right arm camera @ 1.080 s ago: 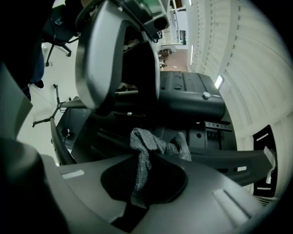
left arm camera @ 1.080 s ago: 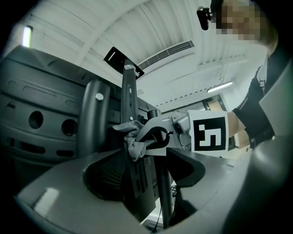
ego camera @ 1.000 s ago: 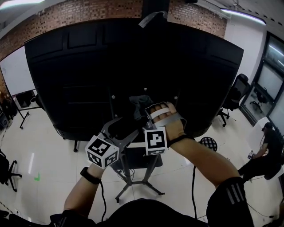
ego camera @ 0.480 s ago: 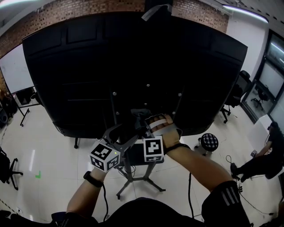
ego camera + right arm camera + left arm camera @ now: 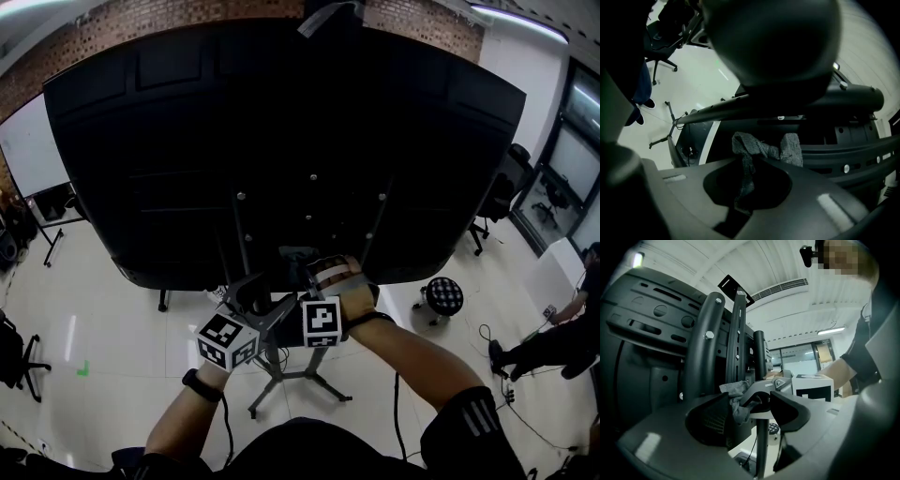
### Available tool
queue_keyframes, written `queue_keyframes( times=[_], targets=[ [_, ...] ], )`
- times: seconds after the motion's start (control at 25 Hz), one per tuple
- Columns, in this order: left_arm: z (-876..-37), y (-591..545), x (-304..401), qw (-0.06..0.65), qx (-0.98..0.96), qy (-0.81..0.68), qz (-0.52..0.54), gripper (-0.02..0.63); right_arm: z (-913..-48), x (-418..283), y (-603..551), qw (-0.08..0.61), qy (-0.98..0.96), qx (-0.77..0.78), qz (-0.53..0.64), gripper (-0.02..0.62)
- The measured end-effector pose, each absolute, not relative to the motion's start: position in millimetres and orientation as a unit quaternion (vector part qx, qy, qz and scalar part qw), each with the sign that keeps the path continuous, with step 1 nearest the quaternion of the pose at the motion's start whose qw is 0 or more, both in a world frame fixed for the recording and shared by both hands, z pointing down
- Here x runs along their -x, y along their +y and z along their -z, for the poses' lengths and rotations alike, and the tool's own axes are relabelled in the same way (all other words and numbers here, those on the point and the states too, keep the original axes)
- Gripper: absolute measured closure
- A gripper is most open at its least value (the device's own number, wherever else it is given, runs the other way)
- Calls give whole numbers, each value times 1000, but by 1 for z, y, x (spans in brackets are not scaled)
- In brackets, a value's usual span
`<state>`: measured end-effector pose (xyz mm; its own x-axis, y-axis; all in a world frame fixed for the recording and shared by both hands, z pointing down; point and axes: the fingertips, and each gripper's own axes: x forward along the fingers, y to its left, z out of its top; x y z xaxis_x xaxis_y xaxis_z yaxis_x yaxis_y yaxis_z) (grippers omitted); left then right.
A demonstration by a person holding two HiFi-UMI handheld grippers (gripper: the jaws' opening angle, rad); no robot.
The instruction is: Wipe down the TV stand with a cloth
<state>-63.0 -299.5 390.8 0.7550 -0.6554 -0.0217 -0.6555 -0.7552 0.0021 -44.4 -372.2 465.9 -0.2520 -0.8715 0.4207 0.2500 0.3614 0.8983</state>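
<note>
Gripping the cloth (image 5: 750, 150), the right tool (image 5: 745, 197) has its jaws closed on a hanging fold, and the rest of the fabric bunches above and ahead of the tips. Directly beyond the right tool, a dark bar of the stand (image 5: 787, 105) crosses from left to right, close behind the cloth; contact between the two cannot be confirmed.

The left tool (image 5: 750, 413) has its jaws well apart and holds nothing. Ahead of it, in line with the gap, the cloth (image 5: 736, 399) sits just beside the left jaw, with the grey tip of the right tool (image 5: 764, 387) touching the cloth. Below the gap, the stand's thin pole (image 5: 761, 451) runs upright. To the left of the left tool, two curved uprights (image 5: 705, 343) rise against the TV back.

From the head view, both tools are close together, the left tool (image 5: 253, 291) just beside the right tool (image 5: 305, 272). Both are at the column under the TV (image 5: 281, 141), above the stand's legs (image 5: 281, 361) on the floor (image 5: 112, 328).
</note>
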Motion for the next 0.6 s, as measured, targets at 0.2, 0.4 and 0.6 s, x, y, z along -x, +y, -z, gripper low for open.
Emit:
queue_keyframes(
  times=[0.2, 0.4, 0.6],
  targets=[
    [-393, -297, 59, 1, 938, 347, -10, 302, -457, 45, -361, 524, -635, -269, 500, 575],
    [-380, -293, 49, 14, 941, 338, -18, 302, -417, 47, -336, 428, -736, -305, 427, 575],
    [-352, -286, 32, 42, 944, 325, -33, 303, -365, 31, -314, 354, -762, -337, 425, 575]
  ],
)
